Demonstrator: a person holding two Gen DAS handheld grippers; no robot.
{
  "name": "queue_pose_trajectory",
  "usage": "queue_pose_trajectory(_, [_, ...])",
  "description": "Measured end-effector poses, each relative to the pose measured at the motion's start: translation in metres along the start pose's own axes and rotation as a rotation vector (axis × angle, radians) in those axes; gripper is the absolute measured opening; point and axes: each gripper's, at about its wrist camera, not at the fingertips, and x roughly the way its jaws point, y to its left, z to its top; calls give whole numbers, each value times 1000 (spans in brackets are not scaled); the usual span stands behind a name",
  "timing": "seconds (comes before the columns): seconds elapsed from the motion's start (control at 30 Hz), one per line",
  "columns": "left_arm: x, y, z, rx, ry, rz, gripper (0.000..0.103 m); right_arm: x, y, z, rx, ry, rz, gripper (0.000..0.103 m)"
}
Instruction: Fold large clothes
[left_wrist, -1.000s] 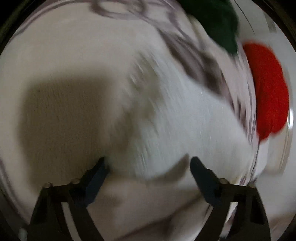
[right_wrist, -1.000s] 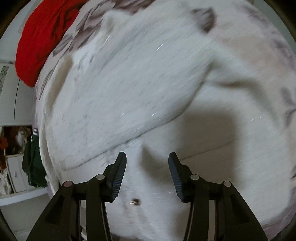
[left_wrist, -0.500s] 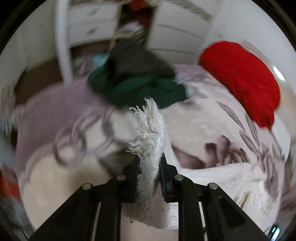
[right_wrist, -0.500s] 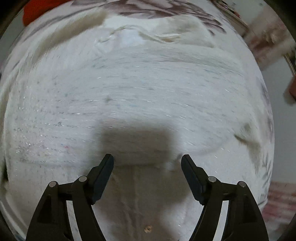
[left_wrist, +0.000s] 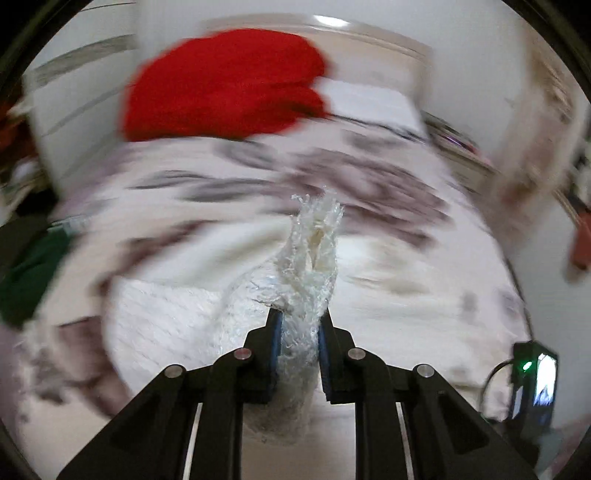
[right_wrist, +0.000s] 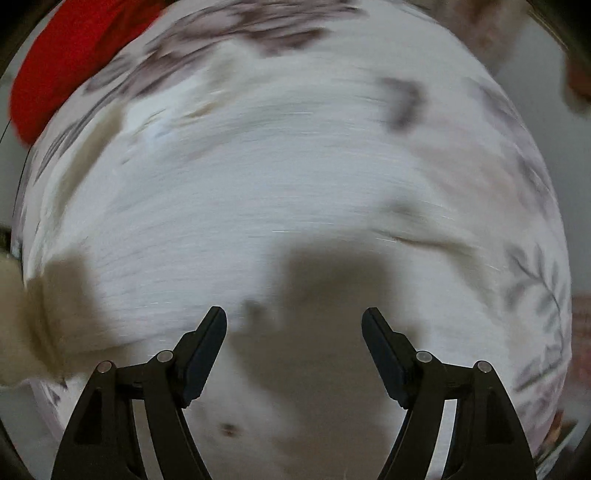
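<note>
A large white fuzzy knit garment lies spread on a bed with a floral cover. My left gripper is shut on a bunched edge of the white garment, which stands up between the jaws and is lifted above the bed. My right gripper is open and empty, hovering just above the flat white garment, its shadow on the fabric. Both views are blurred by motion.
A red garment lies at the head of the bed, also in the right wrist view. A dark green garment lies at the left edge. A small device with a green light is at the right.
My left gripper closed on the white garment's edge, lifted it and swung right, so the red garment is now ahead. My right gripper opened wider and shifted over the garment.
</note>
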Motion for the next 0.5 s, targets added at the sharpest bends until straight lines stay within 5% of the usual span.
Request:
queue_pose_trajectory(0.13, [46,-94,-3,112,70,-72,15,-2,-95,-4,117,21,-15,78])
queue_pose_trajectory(0.27, [82,-132,-10,161,171,-96,22,-4,-163,-15,174,15,9,78])
queue_pose_trajectory(0.37, [85,-134,-9,164,189,-139,55,-9,-193,-21,207,14,111,78])
queue_pose_trajectory(0.4, [83,-135,-8,174,191,-147,88,-14,-204,-17,213,11,145,78])
queue_pose_trajectory(0.43, [78,-132,-7,184,189,-152,99,-18,-208,-17,216,7,189,78])
queue_pose_trajectory(0.5, [66,-119,-7,169,169,-147,99,-30,-215,-4,219,-2,265,78])
